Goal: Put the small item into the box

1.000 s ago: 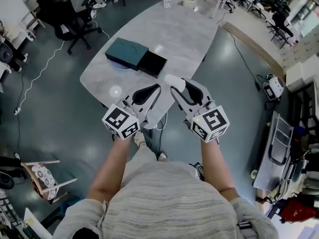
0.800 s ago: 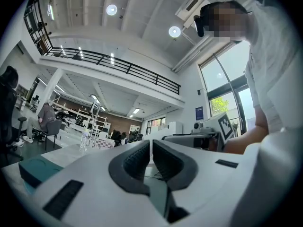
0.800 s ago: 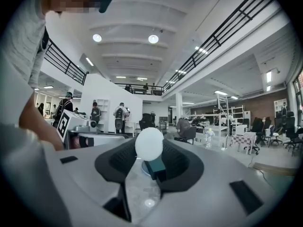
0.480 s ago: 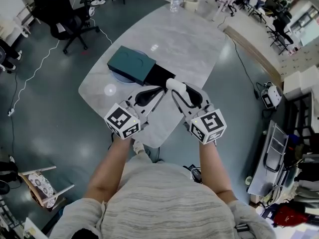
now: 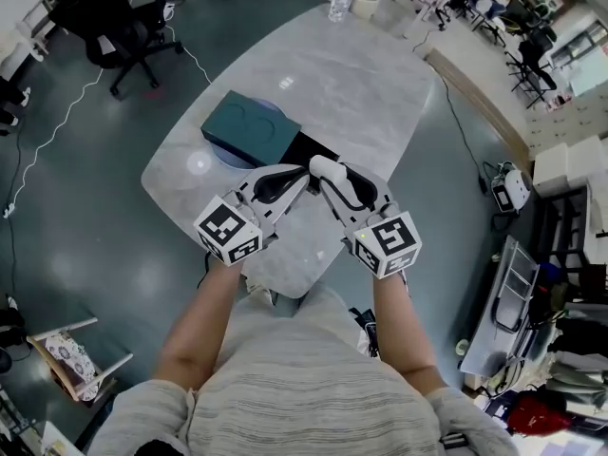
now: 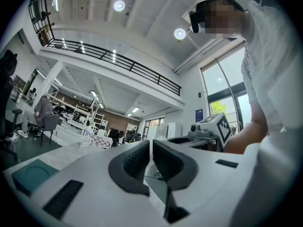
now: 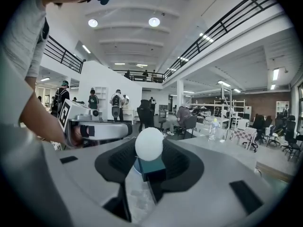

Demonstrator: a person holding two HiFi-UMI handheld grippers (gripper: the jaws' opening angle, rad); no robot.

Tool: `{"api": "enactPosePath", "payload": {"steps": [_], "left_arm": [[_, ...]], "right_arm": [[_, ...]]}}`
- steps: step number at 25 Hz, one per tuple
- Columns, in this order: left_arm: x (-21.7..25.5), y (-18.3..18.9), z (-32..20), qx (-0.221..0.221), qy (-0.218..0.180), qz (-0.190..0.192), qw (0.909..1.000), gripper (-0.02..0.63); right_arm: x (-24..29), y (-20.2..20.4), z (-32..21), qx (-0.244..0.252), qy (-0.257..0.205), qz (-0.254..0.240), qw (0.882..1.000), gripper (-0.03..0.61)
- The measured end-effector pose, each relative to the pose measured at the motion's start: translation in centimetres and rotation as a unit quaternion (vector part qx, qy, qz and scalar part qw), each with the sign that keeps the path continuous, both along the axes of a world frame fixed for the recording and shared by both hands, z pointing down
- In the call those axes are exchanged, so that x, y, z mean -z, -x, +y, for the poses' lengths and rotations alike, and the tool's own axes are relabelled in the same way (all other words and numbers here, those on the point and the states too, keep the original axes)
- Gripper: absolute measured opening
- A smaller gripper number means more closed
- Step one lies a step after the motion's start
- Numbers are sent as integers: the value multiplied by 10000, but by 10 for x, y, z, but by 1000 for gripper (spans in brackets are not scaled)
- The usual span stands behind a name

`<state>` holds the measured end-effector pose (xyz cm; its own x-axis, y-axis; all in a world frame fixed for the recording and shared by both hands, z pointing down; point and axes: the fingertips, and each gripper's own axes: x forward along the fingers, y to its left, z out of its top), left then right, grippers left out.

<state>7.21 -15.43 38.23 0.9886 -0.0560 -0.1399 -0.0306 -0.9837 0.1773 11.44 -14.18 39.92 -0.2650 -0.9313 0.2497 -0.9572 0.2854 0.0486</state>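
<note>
While the right gripper (image 5: 329, 171) is clamping the white ball (image 7: 149, 144), centring squarely over the black box (image 5: 306, 147) looks wise; left gripper (image 5: 300, 174) is idling, jaws together.

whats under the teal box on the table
A pale blue round thing pokes out from under the teal box at its near edge. The box covers the rest, so its full shape cannot be seen.

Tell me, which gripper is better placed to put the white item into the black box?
Right. The right gripper holds the white item near the black box; the left gripper is shut and empty.
</note>
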Motion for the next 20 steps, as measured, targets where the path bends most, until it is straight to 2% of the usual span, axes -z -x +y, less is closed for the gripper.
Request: {"api": "enactPosePath", "payload": {"steps": [5,9,14,20], "left_arm": [[-15,-12,-11,245,97,-48,9996,34],[-23,-17,-27,715,150,-98,9973,34],[-35,-31,-36,1364,214,-103,9904,34],[-52,-38,-49,1914,351,-100,9808,34]], "right_arm": [[-19,-15,-16,259,161,-21,9995,176],[-32,-22,-34,648,343,25,9973,176],[-57,-39,-44,1155,603,103,9914,176],[-94,-49,-65,1628,983,284,9813,176]]}}
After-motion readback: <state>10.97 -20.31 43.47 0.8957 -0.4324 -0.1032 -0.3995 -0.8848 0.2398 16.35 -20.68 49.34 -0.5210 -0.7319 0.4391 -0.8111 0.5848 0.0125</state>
